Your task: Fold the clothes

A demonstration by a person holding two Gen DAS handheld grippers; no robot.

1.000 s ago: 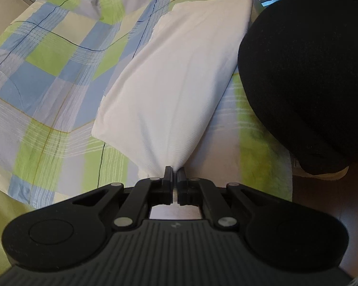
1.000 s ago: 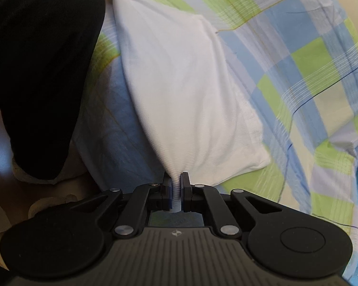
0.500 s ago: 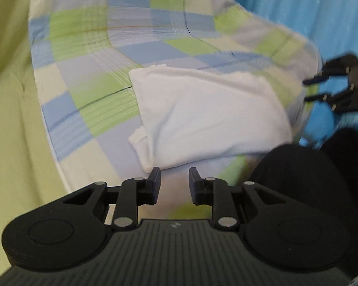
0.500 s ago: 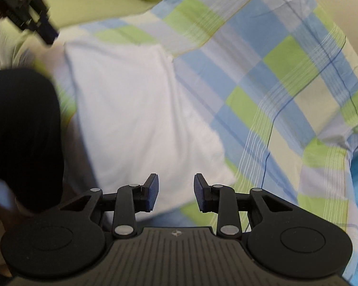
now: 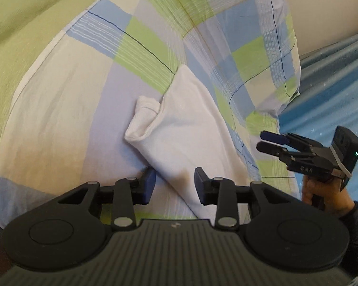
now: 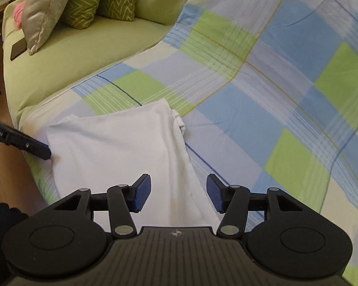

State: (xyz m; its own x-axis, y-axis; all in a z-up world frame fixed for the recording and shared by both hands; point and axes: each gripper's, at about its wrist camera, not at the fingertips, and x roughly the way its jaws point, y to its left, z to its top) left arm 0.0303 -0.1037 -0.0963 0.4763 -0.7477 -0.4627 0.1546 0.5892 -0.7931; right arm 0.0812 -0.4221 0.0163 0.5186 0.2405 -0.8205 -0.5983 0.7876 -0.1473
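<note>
Folded white cotton garment (image 5: 188, 128) flat on blue-green checked bedsheet (image 6: 262, 95); left gripper (image 5: 175, 186) and right gripper (image 6: 179, 191) above it, jaws spread, empty; lettering unreadable.

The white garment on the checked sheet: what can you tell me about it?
The white garment is plain, soft-looking knit cloth, folded into a flat, roughly rectangular bundle. One rolled or bunched edge sticks out at its side. It lies on the blue, green and white checked sheet. Both open claws hover near its corners; neither holds it.
</note>
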